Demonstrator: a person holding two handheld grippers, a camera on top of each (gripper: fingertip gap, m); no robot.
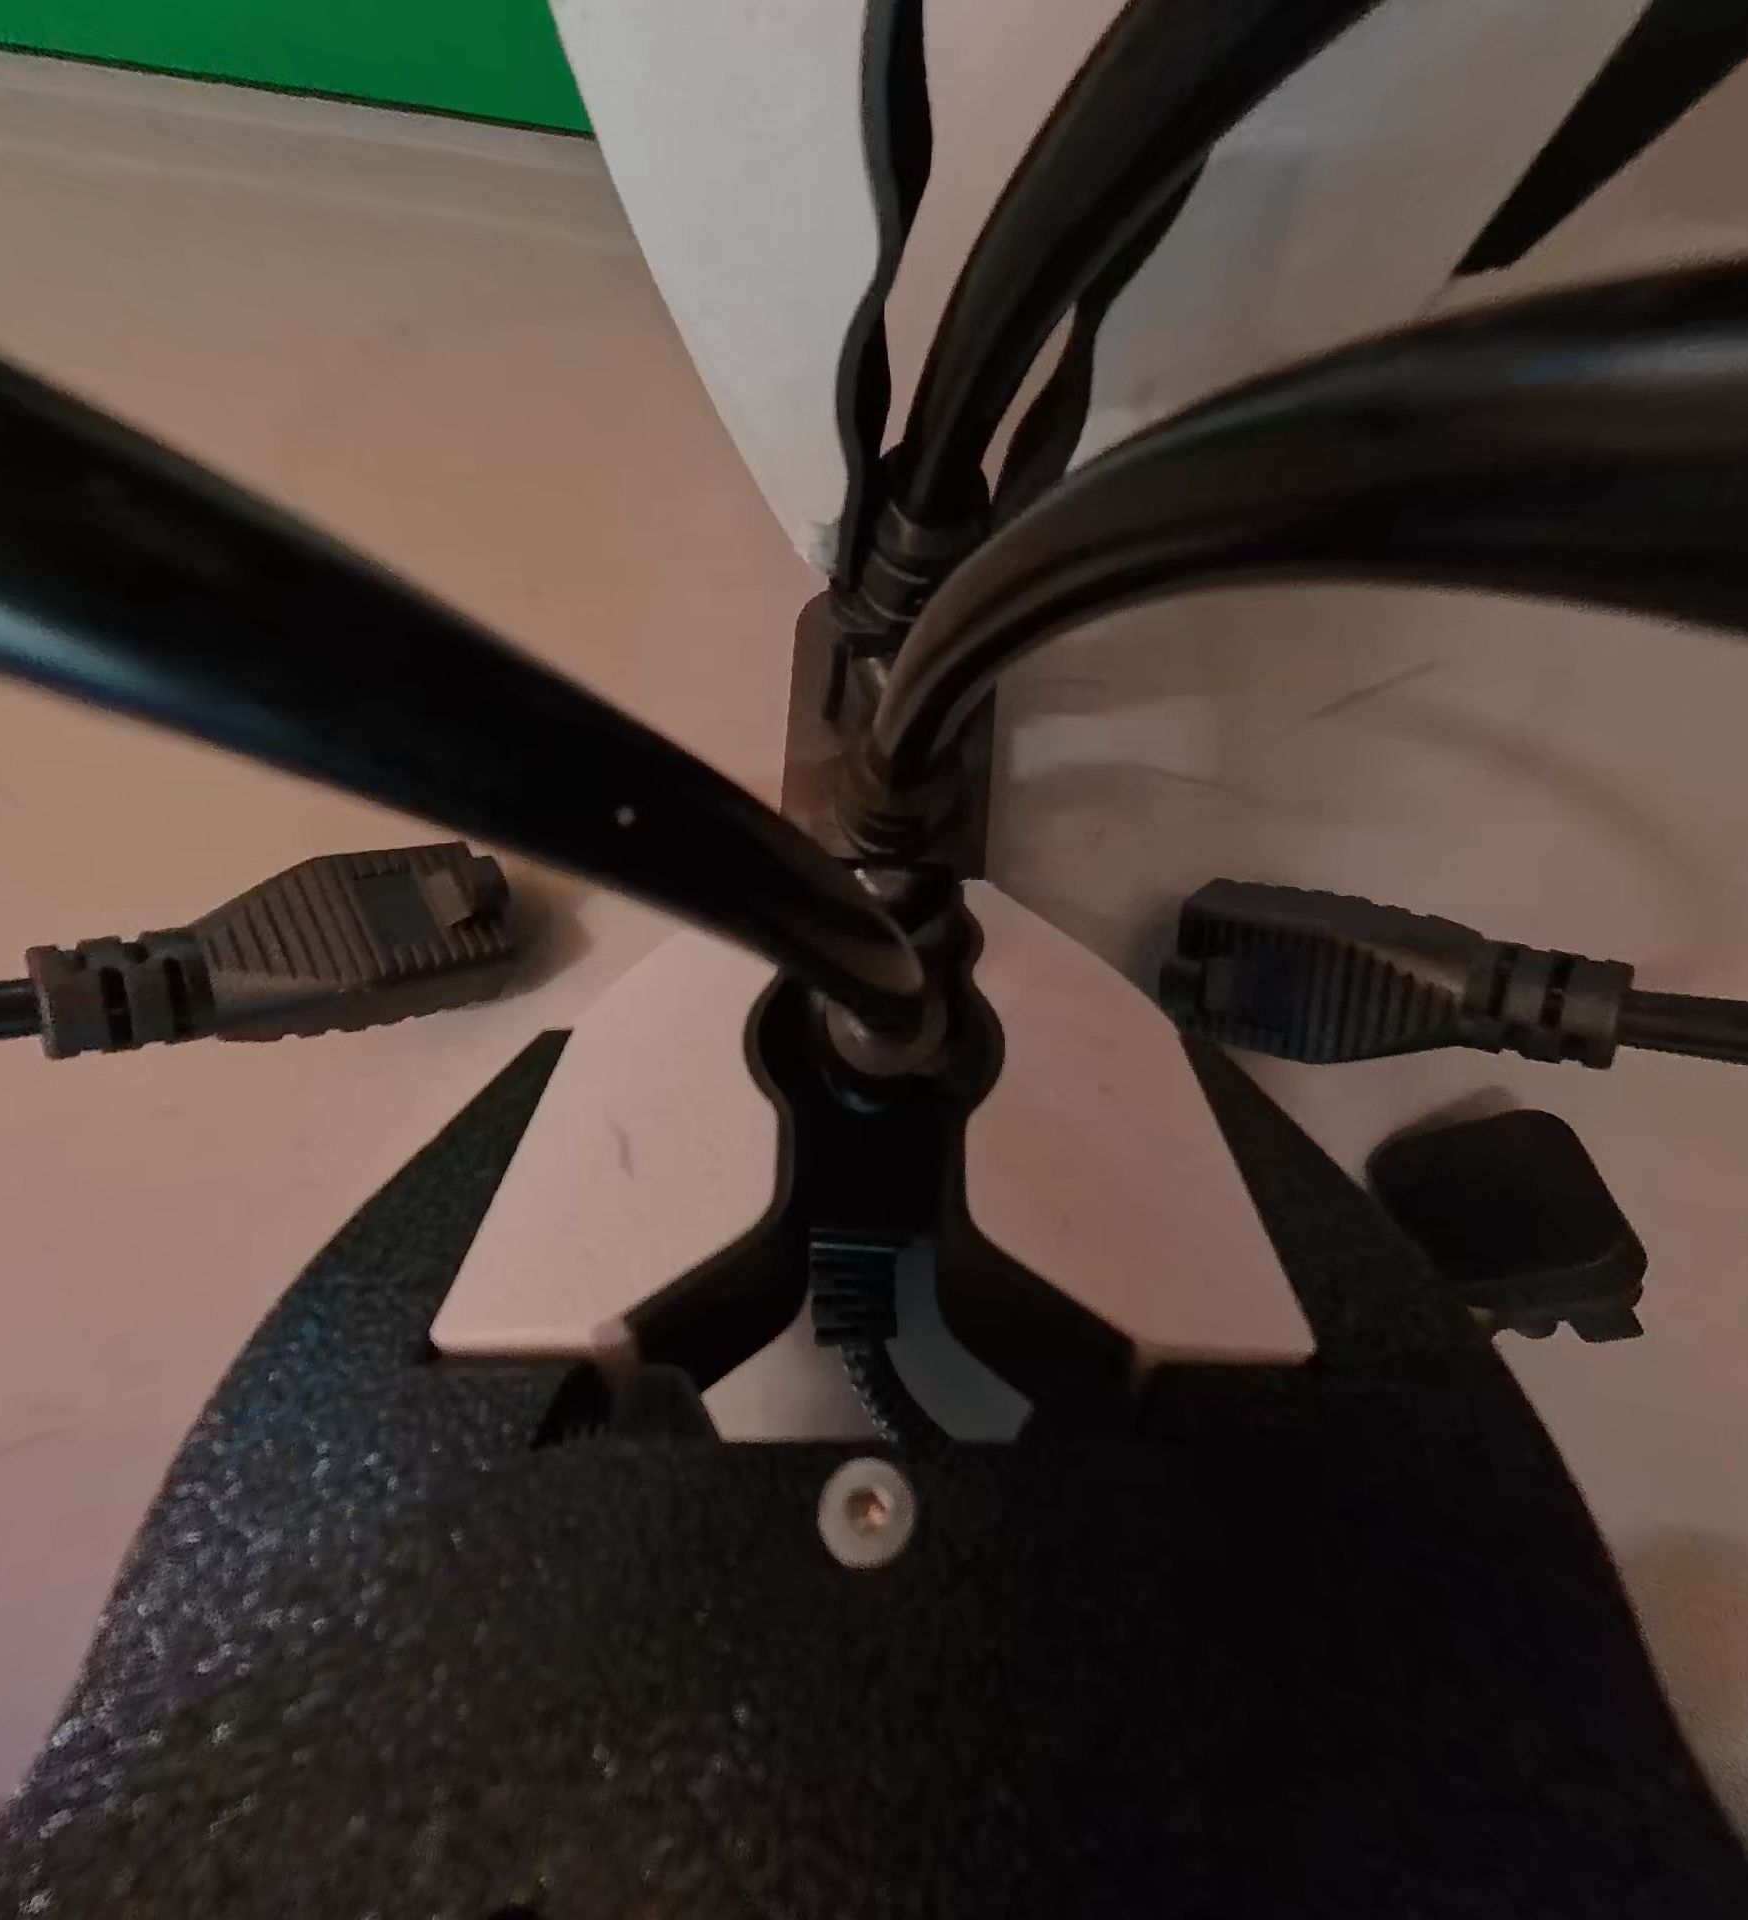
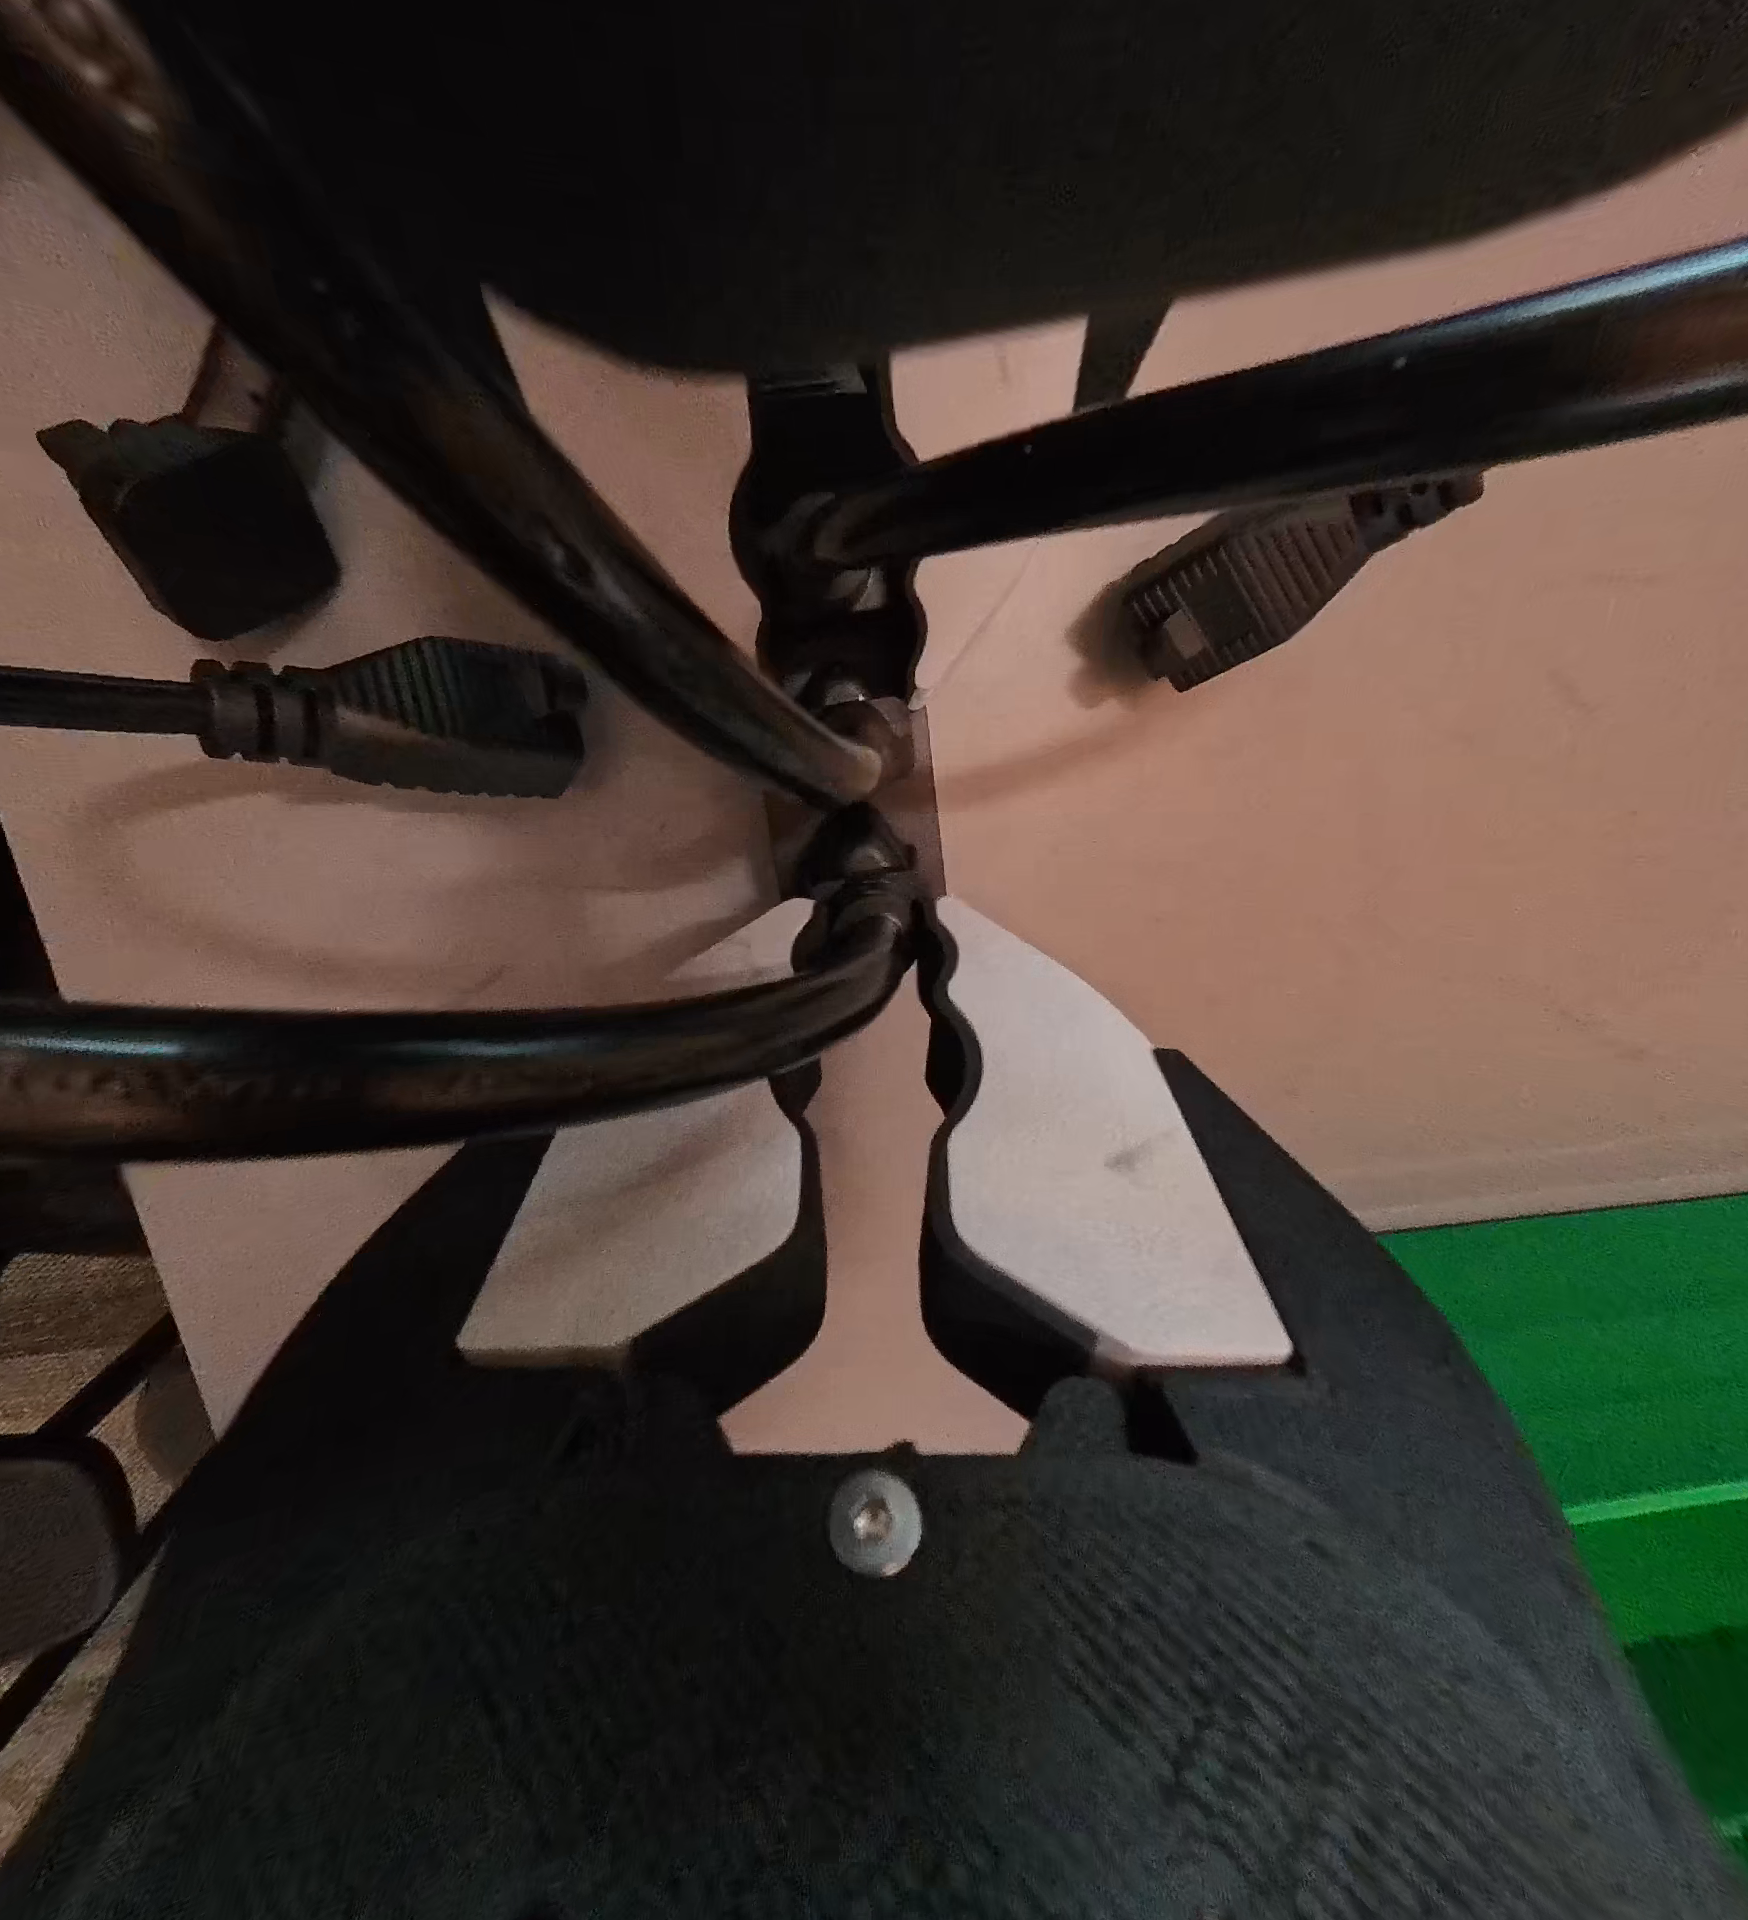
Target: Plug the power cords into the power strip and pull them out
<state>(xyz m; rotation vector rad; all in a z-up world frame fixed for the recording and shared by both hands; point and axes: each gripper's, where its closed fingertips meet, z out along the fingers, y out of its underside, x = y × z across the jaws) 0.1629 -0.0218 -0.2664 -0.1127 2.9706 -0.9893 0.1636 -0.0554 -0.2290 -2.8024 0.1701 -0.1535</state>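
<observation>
Lying loose, two plugs (image 1: 278, 951), three cords (image 1: 350, 665)

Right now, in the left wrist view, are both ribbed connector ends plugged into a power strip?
No. The left connector and the right connector both lie loose on the pinkish tabletop.

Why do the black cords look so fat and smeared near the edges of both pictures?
Left wrist view: wide-angle bending swells the close cords, blurred because near; the ribbed connector on the table stays sharp. Right wrist view: same stretching, white glare streaks on a cord, soft shadows on the pink table.
</observation>
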